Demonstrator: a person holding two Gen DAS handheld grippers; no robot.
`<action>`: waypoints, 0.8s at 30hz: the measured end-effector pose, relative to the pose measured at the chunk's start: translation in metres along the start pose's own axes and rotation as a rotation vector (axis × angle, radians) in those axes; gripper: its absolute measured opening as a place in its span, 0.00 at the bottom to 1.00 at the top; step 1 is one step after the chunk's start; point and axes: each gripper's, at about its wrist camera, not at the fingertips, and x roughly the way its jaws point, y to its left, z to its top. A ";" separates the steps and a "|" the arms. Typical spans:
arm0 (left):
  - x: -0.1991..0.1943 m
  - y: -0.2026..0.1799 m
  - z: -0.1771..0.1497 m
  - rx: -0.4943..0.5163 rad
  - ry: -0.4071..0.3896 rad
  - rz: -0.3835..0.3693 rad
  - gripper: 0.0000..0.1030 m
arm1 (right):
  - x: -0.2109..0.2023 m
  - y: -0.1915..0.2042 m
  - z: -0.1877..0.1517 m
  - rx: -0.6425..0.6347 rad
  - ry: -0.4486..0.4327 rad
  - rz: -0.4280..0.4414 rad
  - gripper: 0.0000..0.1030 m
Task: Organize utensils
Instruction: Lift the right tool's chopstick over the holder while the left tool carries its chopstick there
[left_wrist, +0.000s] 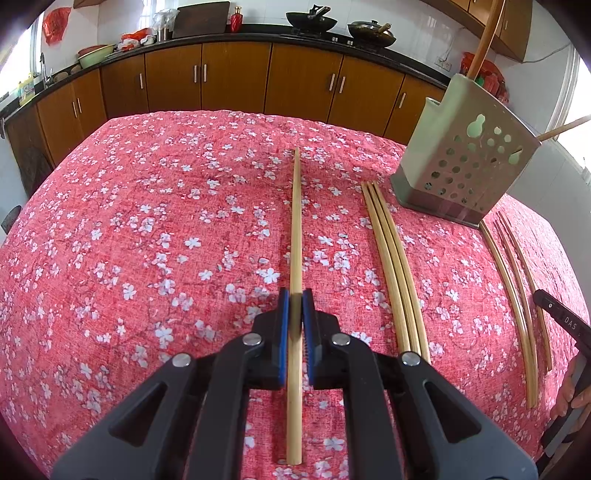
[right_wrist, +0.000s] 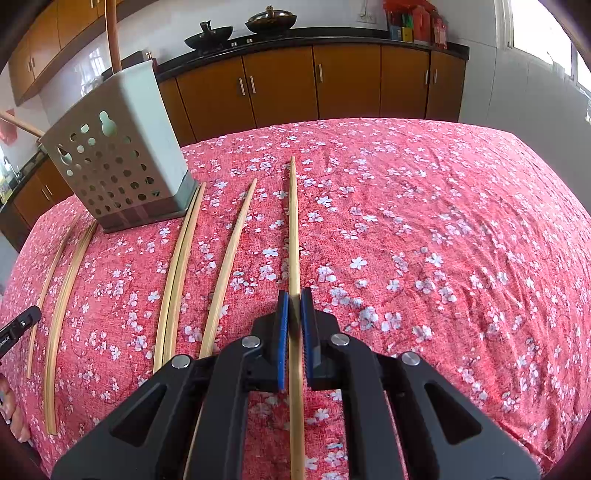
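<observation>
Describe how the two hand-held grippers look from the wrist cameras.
Both match: the left hand-held gripper and right hand-held gripper have matte black angular linkage arms with triangular cutouts, round silver pivot pins, and blue ribbed pads inside the fingers. No cables or sleeves visible.

Daylight from a window (right_wrist: 543, 40) on the far right keeps both my views bright, blown out white at that edge. The fisheye bends the tablecloth (left_wrist: 147, 240) and cabinets (left_wrist: 236, 77), with dark corners. The picture is sharp, shadows soft.
</observation>
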 end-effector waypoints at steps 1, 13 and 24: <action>0.000 0.000 0.000 0.000 0.000 0.000 0.09 | 0.000 -0.001 0.000 0.001 0.000 0.001 0.08; -0.014 -0.006 -0.017 0.043 0.011 -0.004 0.09 | -0.022 0.003 -0.026 -0.028 0.011 0.007 0.08; -0.022 -0.009 -0.020 0.069 0.010 0.017 0.08 | -0.034 0.003 -0.029 -0.008 -0.013 0.031 0.07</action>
